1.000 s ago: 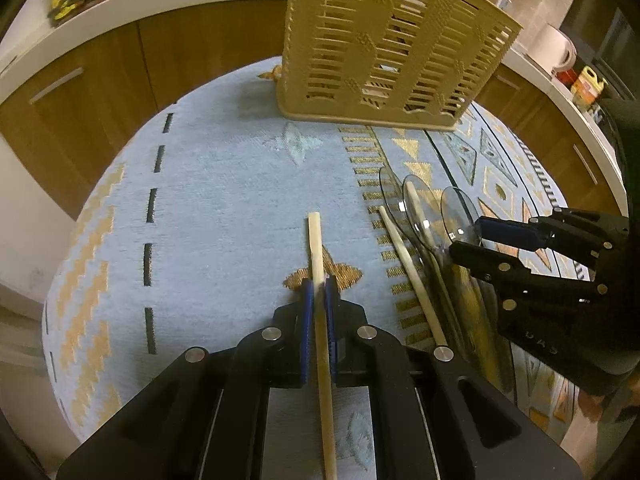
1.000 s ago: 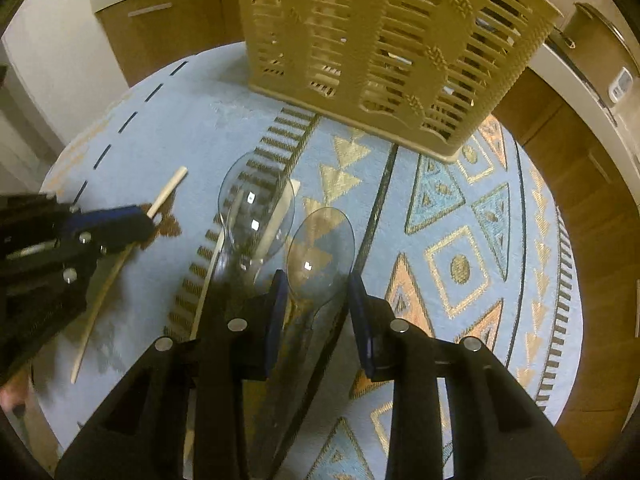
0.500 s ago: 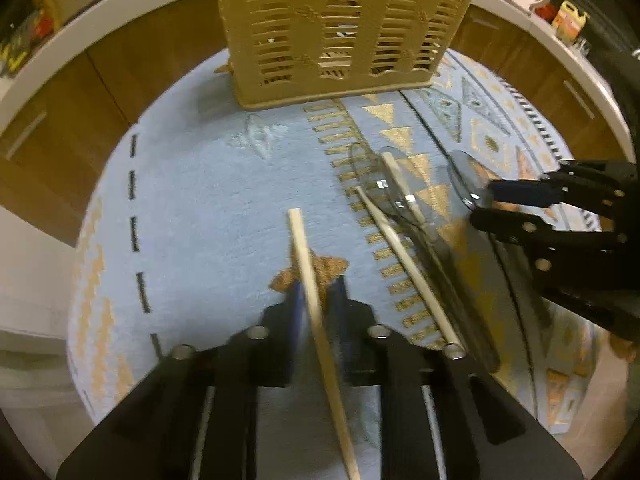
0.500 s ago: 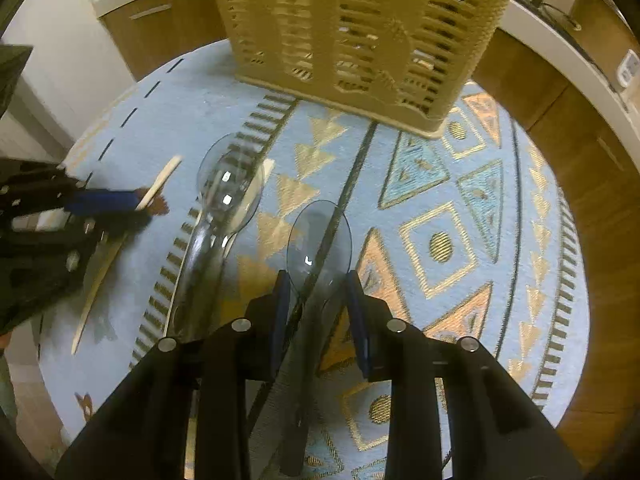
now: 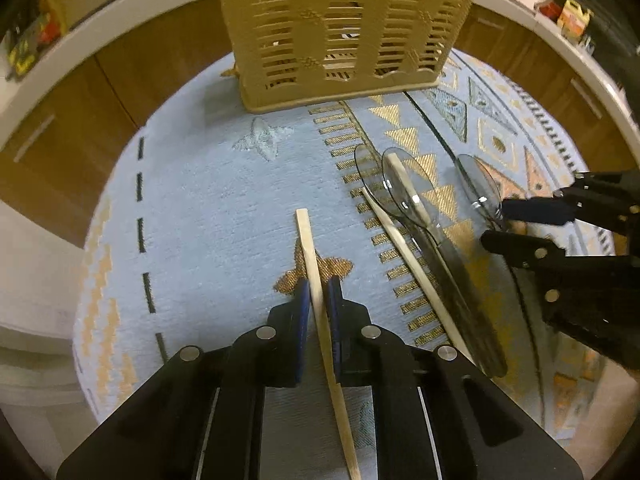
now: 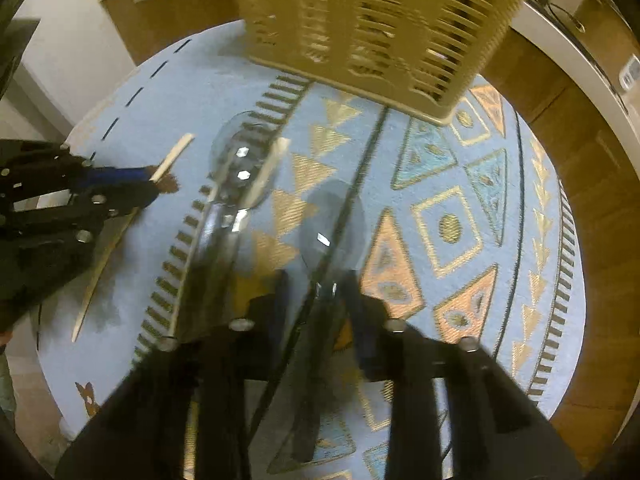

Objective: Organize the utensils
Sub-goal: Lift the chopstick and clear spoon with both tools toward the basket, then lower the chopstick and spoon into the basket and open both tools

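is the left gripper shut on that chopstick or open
Shut: the left gripper has both blue pads against the chopstick.

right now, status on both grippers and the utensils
Left gripper shut on chopstick. Right gripper shut on clear spoon. Basket ahead, path open; second chopstick and two clear spoons on mat.

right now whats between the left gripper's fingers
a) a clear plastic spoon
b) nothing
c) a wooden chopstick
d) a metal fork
c: the left gripper has its blue pads either side of a wooden chopstick on the blue rug, while the clear spoon sits between the right gripper's fingers.
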Demonstrator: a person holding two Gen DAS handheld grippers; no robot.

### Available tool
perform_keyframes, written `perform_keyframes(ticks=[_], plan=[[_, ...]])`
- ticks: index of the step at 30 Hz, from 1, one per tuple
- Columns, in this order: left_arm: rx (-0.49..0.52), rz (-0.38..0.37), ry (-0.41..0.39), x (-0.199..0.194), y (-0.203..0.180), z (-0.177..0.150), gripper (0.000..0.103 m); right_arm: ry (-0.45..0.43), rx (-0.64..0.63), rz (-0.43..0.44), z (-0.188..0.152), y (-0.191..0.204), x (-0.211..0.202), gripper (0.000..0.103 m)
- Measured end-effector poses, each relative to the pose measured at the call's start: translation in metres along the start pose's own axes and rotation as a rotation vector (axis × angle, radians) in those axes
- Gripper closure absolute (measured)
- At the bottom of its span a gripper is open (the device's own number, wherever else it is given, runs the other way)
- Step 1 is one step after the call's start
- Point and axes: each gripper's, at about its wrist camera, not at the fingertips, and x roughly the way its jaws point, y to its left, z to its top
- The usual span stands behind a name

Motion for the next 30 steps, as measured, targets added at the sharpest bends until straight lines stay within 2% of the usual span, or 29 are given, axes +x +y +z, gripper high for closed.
perform_keyframes(ticks=[3, 4, 7, 14, 20, 30], plan=[[0.037, 0.088, -0.037, 0.0, -0.015, -0.004, 0.099, -0.01, -0.006, -0.007, -0.002, 0.005, -0.002, 0.094], [0.029, 0.084, -0.054, -0.001, -0.017, -0.005, 0.1, -0.015, 0.0, 0.003, -0.003, 0.004, -0.002, 0.094], [-0.03, -0.042, -0.118, -0.013, -0.008, -0.007, 0.1, -0.065, 0.033, 0.069, -0.006, -0.004, -0.013, 0.094], [-0.167, -0.153, -0.38, -0.072, 0.013, -0.007, 0.1, -0.27, 0.053, 0.125, -0.01, -0.028, -0.072, 0.094], [-0.255, -0.158, -0.596, -0.117, 0.016, 0.002, 0.099, -0.428, 0.084, 0.127, 0.006, -0.036, -0.111, 0.093], [-0.299, -0.174, -0.918, -0.183, 0.005, 0.058, 0.099, -0.615, 0.141, 0.145, 0.048, -0.068, -0.153, 0.093]])
